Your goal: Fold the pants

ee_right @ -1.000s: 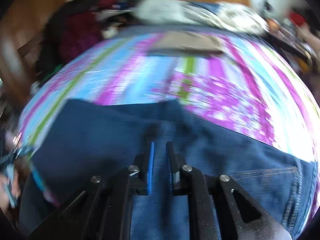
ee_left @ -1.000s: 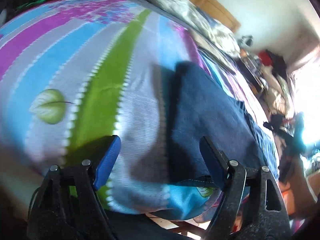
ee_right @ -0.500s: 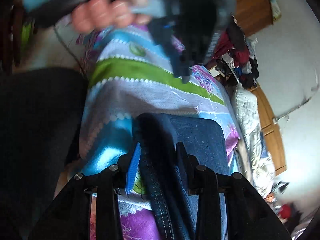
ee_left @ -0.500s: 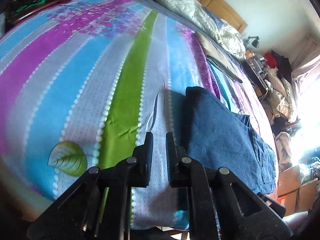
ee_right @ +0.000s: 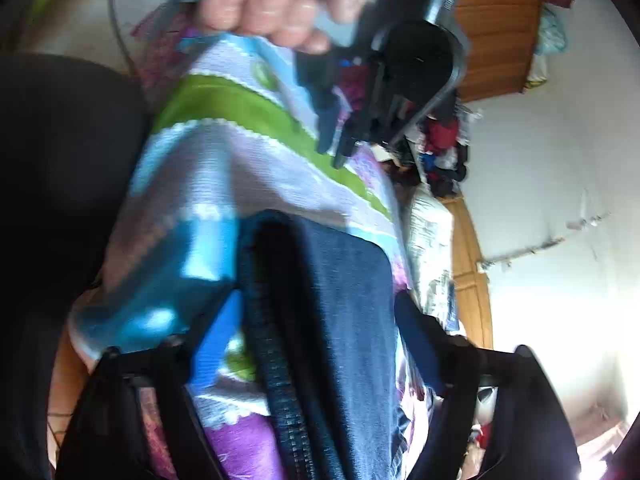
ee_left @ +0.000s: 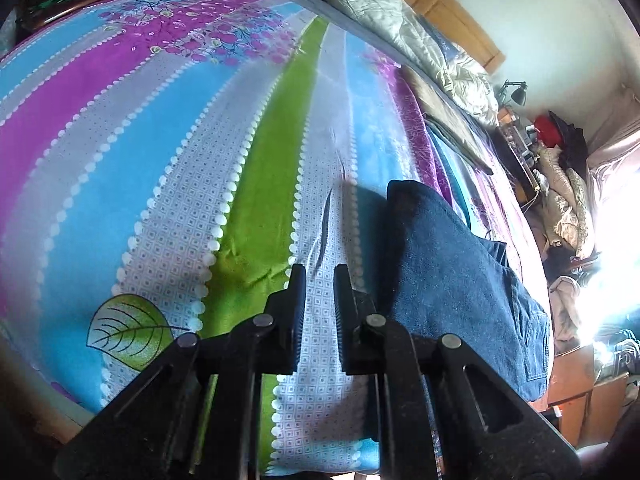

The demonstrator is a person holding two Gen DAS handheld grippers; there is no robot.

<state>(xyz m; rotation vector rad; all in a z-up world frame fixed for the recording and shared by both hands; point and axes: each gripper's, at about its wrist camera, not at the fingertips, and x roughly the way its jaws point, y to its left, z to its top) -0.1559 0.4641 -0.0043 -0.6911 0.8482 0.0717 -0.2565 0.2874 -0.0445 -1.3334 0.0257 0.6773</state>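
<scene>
Hovering low over the striped floral bedsheet (ee_left: 120,168), the left gripper (ee_left: 319,280) sits pressed together and empty, folded dark blue denim pants (ee_left: 452,268) at lower right. The right gripper (ee_right: 316,320), narrower half a second ago, now spreads wide astride the pants' edge.

No readable text, label, brand, number or sign shows in either wrist view.

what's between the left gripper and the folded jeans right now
Only bare bedsheet. In the left wrist view, the left gripper hangs over its grey stripe, with the jeans just to the right.
</scene>
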